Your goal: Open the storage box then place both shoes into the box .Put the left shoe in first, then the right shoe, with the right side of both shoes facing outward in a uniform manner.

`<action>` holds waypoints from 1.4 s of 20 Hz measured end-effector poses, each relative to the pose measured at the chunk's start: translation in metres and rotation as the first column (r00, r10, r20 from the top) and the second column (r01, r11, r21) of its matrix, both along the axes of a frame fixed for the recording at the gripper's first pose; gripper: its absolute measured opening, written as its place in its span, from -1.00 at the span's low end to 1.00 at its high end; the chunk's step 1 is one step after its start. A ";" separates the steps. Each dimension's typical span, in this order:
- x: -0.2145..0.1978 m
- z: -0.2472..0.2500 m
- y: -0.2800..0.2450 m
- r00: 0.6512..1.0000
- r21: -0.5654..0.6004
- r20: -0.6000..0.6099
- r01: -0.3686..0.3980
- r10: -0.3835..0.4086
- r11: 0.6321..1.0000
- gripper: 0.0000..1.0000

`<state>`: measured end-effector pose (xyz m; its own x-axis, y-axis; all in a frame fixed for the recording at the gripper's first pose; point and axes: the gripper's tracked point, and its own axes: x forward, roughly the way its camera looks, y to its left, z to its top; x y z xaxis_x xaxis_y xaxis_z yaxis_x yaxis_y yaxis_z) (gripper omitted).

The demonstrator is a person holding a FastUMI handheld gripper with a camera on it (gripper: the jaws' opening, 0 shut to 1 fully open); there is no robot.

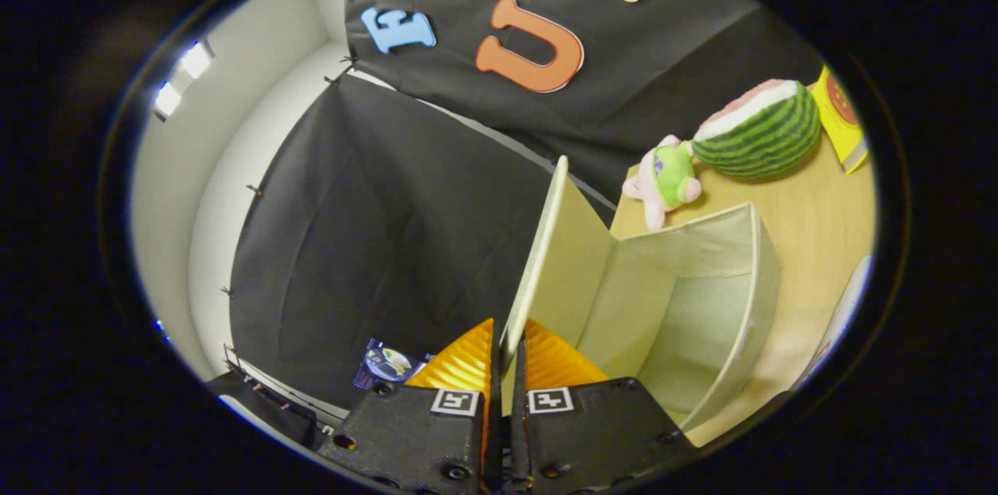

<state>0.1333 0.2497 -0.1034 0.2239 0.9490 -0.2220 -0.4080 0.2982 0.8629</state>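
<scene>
Gripper [508, 355] clenched on the edge of the storage box's lid [546, 261], both fingers pinching the thin panel, lid standing raised beside the open cream storage box [733, 284] on the wooden counter [819, 222]. Best swung further back in a smooth arc about the hinge, grip firm, no twisting, released only once it rests clear. Plush toy [667, 179] and watermelon cushion [756, 129] sitting beyond the box, well apart.

a light wooden table [811, 230] carries the open storage box [702, 300], a plush toy [669, 177], a watermelon toy [758, 130] and a yellow packet [840, 121].
</scene>
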 end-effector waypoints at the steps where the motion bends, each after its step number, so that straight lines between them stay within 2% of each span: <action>1: -0.002 0.005 0.010 1.000 -0.016 0.010 0.001 0.000 1.000 -0.81; 5: -0.003 0.017 0.058 0.998 -0.080 0.058 0.013 -0.008 0.997 -0.74; 6: -0.003 0.017 0.071 0.998 -0.096 0.067 0.015 -0.008 0.995 -0.65; 9: -0.025 0.019 0.105 0.991 -0.131 0.105 -0.065 0.079 0.989 -0.52; 11: -0.041 0.016 0.116 0.974 -0.151 0.179 -0.112 0.139 0.982 0.10; 13: -0.049 0.015 0.110 0.954 -0.191 0.252 -0.119 0.166 0.974 0.71; 14: -0.050 0.010 0.106 0.947 -0.233 0.278 -0.094 0.160 0.968 1.00; 17: -0.051 0.002 0.075 0.933 -0.338 0.332 -0.023 0.142 0.941 1.00; 20: -0.053 -0.002 0.036 0.926 -0.367 0.360 0.031 0.112 0.930 1.00; 24: -0.051 -0.019 -0.033 0.923 -0.431 0.380 0.112 0.067 0.895 1.00; 26: -0.046 -0.034 -0.070 0.924 -0.478 0.380 0.156 0.044 0.865 1.00; 28: -0.034 -0.055 -0.113 0.923 -0.543 0.384 0.223 0.003 0.810 1.00</action>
